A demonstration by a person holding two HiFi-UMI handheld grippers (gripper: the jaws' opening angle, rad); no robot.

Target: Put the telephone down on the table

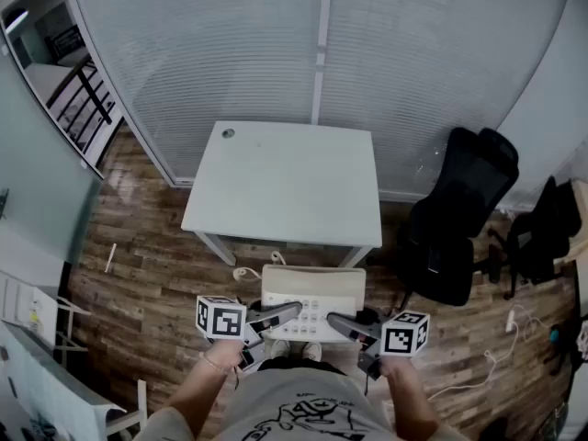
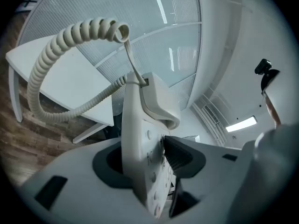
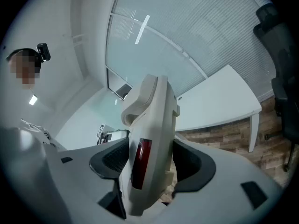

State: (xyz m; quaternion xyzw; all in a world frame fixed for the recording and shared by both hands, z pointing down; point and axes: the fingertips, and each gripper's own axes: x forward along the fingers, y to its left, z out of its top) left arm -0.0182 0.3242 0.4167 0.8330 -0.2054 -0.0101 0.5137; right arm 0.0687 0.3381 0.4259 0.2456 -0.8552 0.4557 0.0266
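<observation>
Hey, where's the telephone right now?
In the head view the telephone is held low and central, clamped between the left hand-held gripper and the right hand-held gripper, just short of the white table, above the wooden floor.

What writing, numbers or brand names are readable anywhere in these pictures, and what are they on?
No text can be read anywhere.
telephone keys: marks too small to read.
marker cubes: black-and-white square patterns, no words.
shirt: a line drawing, no legible words.
</observation>
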